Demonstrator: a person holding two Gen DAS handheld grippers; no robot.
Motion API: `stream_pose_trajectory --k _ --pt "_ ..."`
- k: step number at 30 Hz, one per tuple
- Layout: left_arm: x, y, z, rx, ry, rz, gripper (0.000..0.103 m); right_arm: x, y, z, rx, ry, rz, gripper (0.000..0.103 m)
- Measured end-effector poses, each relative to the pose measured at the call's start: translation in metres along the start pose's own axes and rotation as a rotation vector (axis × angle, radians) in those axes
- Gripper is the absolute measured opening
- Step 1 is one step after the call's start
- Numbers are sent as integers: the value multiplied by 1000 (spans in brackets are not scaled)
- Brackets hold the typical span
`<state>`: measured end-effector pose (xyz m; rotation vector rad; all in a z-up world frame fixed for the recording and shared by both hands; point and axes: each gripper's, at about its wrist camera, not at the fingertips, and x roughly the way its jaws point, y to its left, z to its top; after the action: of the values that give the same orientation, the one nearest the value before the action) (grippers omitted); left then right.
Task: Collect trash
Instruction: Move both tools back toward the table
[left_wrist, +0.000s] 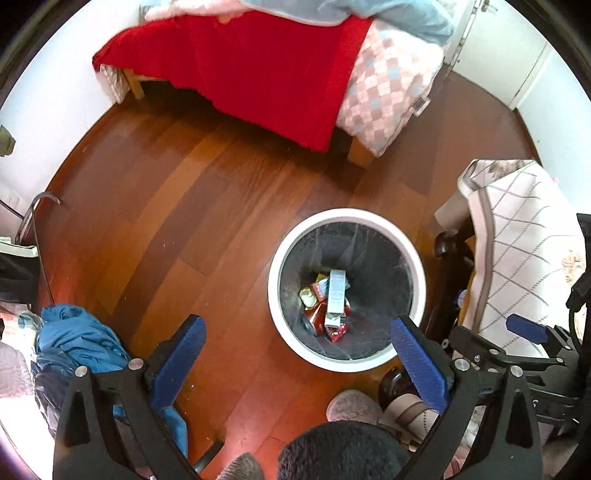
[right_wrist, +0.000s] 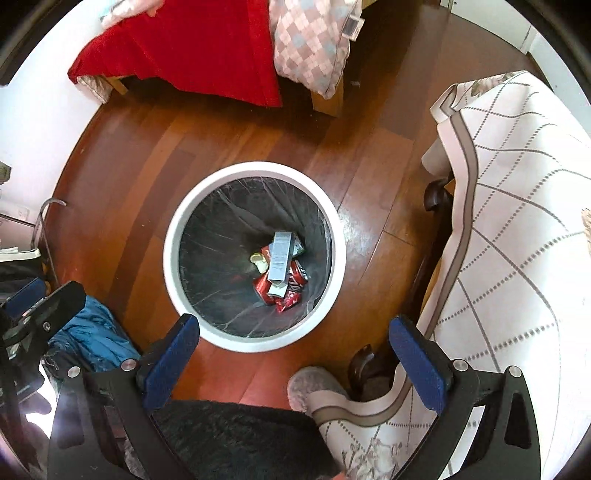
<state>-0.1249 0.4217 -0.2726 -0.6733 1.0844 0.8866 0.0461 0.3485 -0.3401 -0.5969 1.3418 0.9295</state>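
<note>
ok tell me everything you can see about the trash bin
The trash bin is round with a thick white rim, standing upright and open on the wooden floor, seen from above. A dark liner bag covers its inside. At the bottom lie a grey-white carton, a red can and yellowish scraps. Both grippers are above it, open and empty, not touching it.

The right tongs (right_wrist: 294, 334) hang spread wide and empty above a white trash bin (right_wrist: 170, 258) lined with a dark bag, standing on the wooden floor (right_wrist: 147, 155). At its bottom lie a grey carton (right_wrist: 279, 258) across a red can (right_wrist: 295, 282) and wrappers. A bed (right_wrist: 192, 44) draped in red stands beyond, a patterned cloth (right_wrist: 517, 221) at right.
</note>
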Motion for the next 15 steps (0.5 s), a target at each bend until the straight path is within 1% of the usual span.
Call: stream_pose_trajectory --k 10,15 --pt "-69 -6 -16 29 -108 -40 102 -85 9 -28 6 -129 21 103" --pt "-115 -15 -30 57 -190 -40 102 -125 8 -49 28 -196 54 103"
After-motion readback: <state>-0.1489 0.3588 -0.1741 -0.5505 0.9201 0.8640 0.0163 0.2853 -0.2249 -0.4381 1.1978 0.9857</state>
